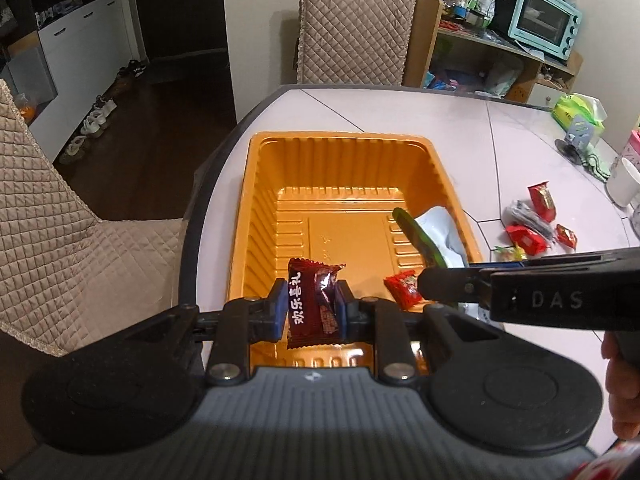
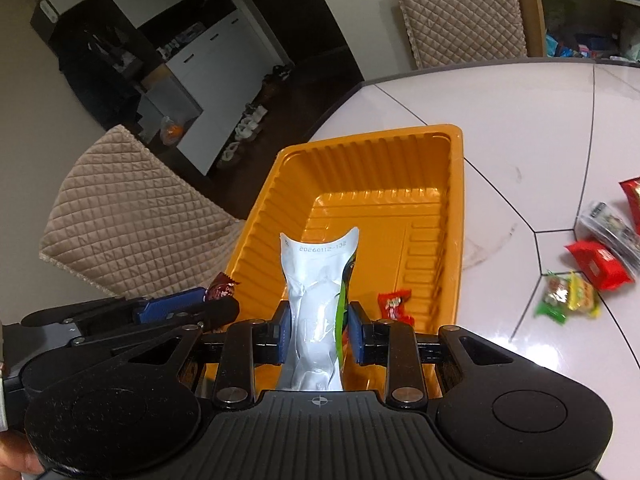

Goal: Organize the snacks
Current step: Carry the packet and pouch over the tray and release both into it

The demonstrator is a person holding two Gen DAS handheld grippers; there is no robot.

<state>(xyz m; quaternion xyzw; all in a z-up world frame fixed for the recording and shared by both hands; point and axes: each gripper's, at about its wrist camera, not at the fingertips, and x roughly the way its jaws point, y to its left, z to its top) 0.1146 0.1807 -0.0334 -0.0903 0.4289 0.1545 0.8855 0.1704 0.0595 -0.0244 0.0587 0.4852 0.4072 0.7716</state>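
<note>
An orange plastic tray [image 1: 340, 160] [image 2: 452, 200] sits on the white table. My left gripper [image 1: 312, 308] is shut on a dark red candy packet [image 1: 310, 300], held over the tray's near end; the packet also shows in the right wrist view [image 2: 220, 290]. My right gripper [image 2: 318, 332] is shut on a silver and green snack pouch [image 2: 316, 320], held over the tray's near right side; the pouch also shows in the left wrist view [image 1: 436, 232]. A small red candy [image 1: 402, 290] [image 2: 394, 304] lies in the tray.
Several loose snacks [image 1: 528, 236] [image 2: 592, 264] lie on the table right of the tray. A white cup [image 1: 624, 184] and green tissue pack [image 1: 580, 114] stand at the far right. Quilted chairs [image 1: 356, 24] [image 2: 132, 216] stand behind and left of the table.
</note>
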